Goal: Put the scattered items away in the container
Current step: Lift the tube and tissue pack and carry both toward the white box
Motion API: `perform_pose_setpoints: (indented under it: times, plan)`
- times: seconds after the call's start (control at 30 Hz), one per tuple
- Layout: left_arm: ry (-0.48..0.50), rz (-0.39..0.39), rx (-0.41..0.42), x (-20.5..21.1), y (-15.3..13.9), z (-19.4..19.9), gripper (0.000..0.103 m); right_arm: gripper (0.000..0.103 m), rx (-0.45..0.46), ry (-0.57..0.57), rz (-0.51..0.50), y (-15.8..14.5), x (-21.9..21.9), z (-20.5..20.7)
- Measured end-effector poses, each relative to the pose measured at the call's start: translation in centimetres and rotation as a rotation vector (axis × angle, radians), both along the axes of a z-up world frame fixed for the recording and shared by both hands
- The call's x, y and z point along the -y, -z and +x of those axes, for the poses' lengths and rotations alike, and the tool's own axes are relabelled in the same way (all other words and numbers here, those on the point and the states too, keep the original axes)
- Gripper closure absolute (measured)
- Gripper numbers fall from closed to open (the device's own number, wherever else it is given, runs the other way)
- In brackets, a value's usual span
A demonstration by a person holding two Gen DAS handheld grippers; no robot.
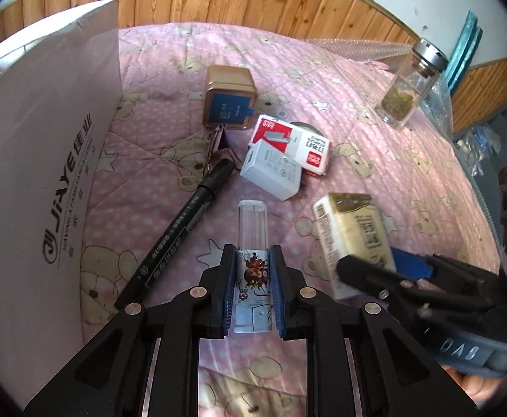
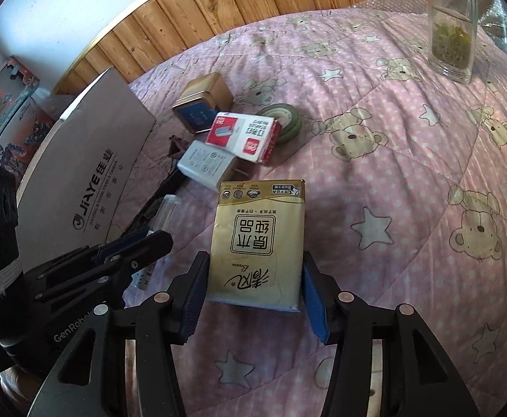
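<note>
On the pink bear-print quilt (image 2: 409, 146) of a bed, both hands are at the pick-up step of the tidy. Left gripper (image 1: 252, 274) has its fingers (image 1: 228, 278) clamped on a small clear plastic case (image 1: 252, 243) with a cartoon label, which lies flat on the quilt beside a black marker (image 1: 180, 222). Right gripper (image 2: 253, 292) straddles a yellow tissue pack (image 2: 258, 239); its fingers (image 2: 194, 292) stand at either flank of the pack, the left one at the edge and the right one seemingly just clear, so whether they press on it I cannot tell. Scattered items not yet gathered lie farther up the quilt: a gold tin (image 1: 229, 100), a red-and-white staple box (image 1: 291, 142) leaning over a white charger (image 1: 272, 173), a green tape roll (image 2: 283, 118) behind them, and a glass jar (image 1: 409, 87) of dried leaves well apart to the right. A white cardboard box (image 1: 45, 160) printed JIAYE, likely the container, stands at the left edge, its opening out of sight. Next, as I judge it, the left hand must lift the case clear without dragging the marker and carry it over the box wall, while the right needs a firm squeeze on the soft pack before lifting.
</note>
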State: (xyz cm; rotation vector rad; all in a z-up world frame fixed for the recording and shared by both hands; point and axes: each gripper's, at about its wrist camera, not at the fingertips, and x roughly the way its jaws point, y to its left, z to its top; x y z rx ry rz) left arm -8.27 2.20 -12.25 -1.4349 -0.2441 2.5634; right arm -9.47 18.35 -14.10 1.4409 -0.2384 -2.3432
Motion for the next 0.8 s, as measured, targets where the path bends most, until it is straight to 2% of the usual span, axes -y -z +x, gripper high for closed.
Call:
perform_pose_setpoints:
  times: [0.4, 0.8]
  plan:
    - [0.019, 0.020, -0.034, 0.0, -2.6, 2.0, 0.083, 0.051, 0.034, -0.004, 0.025, 0.2, 0.0, 3.3]
    - [0.022, 0.060, -0.082, 0.6, -5.5, 3.6, 0.084, 0.051, 0.031, -0.017, 0.049, -1.2, 0.3, 6.0]
